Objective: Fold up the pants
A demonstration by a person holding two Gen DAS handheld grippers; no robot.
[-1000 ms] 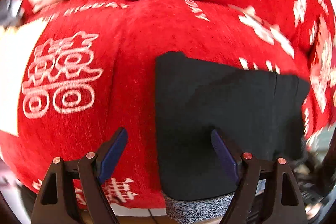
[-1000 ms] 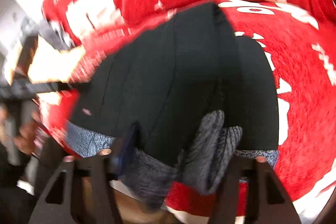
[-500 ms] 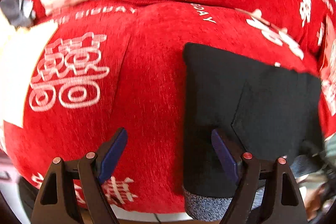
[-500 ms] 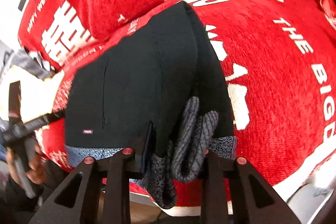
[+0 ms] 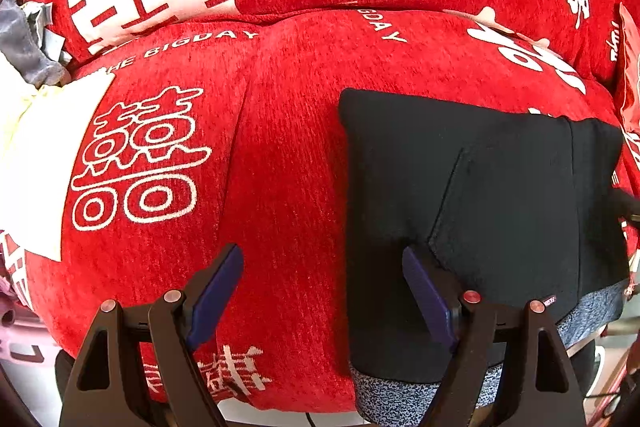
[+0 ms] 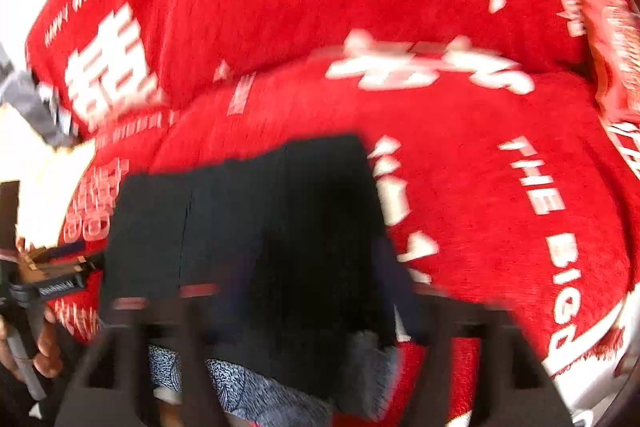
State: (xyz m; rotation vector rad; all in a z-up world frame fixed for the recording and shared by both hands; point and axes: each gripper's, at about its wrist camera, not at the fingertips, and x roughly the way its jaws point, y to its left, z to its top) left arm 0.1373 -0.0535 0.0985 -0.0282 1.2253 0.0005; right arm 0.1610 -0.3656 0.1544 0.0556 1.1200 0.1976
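The black pants with a grey speckled waistband lie folded on the red sofa cover. My left gripper is open and empty, hovering at the pants' left edge, its right finger over the black fabric. In the right wrist view the pants lie ahead, their grey waistband at the near edge. My right gripper is heavily blurred by motion; its fingers appear spread apart with the pants lying below them.
The red cover has white characters and lettering. A grey cloth and a pale yellow item lie at the sofa's far left. The other hand and tool show at the left of the right wrist view.
The right gripper has let go of the grey waistband it pinched and pulled back, with its fingers spreading. The left gripper shifted slightly and stayed open.
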